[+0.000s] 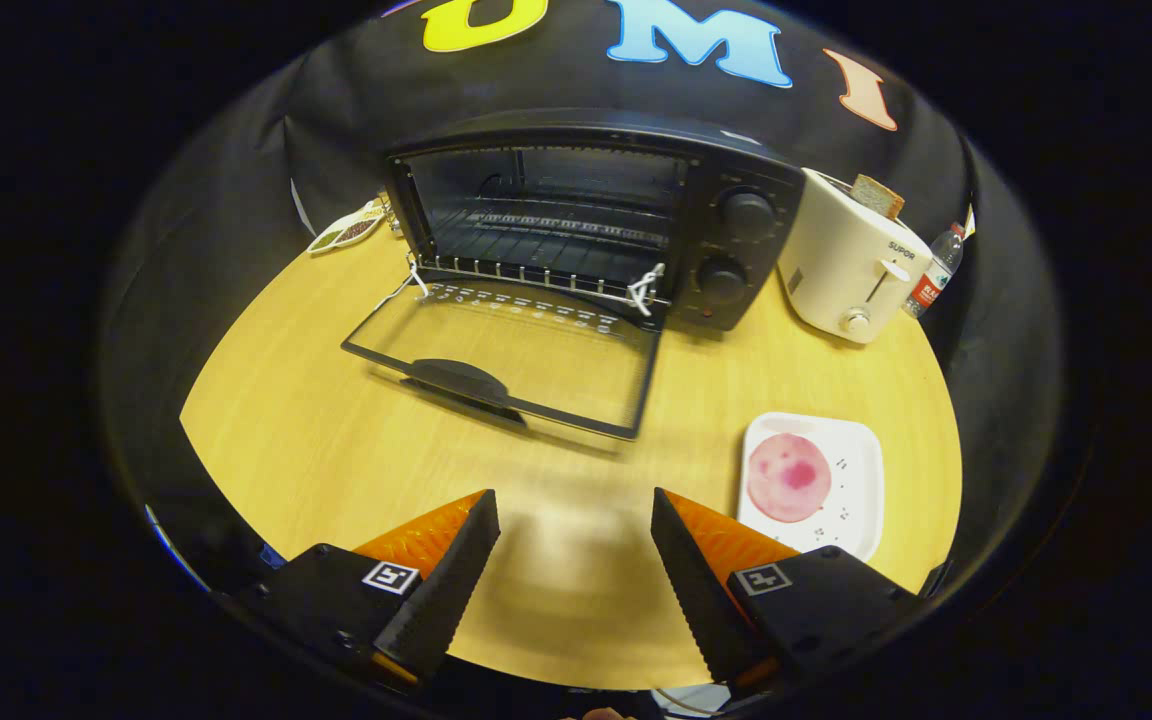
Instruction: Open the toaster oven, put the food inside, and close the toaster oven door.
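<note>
The gripper hangs over the wooden table, fingers spread apart and holding nothing. Beyond them the toaster oven faces the fingers, its door folded down flat; the round pink food lies on a white plate beside the right finger

My gripper hangs with fingers spread apart over bare wooden surface. Ahead, the toaster oven stands with its glass door folded down flat, cavity unblocked. A white plate lies just beside my right finger; a toaster crowds the oven's right side.
</note>
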The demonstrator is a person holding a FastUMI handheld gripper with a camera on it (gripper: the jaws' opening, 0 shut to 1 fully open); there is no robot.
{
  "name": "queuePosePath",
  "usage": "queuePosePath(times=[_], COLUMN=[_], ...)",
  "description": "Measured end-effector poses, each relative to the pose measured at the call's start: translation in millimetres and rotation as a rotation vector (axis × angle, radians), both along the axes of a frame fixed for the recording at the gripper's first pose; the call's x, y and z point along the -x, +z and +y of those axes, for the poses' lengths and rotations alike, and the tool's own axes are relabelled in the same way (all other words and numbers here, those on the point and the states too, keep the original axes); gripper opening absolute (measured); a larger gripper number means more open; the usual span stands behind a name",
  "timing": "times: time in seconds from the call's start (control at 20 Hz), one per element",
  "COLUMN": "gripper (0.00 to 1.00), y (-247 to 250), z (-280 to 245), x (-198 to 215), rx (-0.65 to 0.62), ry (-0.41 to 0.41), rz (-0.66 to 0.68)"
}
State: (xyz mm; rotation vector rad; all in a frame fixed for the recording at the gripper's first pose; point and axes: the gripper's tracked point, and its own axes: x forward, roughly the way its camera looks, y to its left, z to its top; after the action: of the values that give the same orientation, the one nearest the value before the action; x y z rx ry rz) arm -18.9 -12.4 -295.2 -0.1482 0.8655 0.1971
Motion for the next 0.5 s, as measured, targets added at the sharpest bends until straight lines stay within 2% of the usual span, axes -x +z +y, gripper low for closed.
queuePosePath(times=[0.15, 0.25, 0.5], gripper=[0.99, 0.99, 0.98], y=[19, 23, 4], z=[-67, -107, -185], x=[-7, -11, -22], rx=[0.055, 0.059, 0.084], ry=[-0.004, -0.035, -0.086], rz=[-0.004, 0.014, 0.108])
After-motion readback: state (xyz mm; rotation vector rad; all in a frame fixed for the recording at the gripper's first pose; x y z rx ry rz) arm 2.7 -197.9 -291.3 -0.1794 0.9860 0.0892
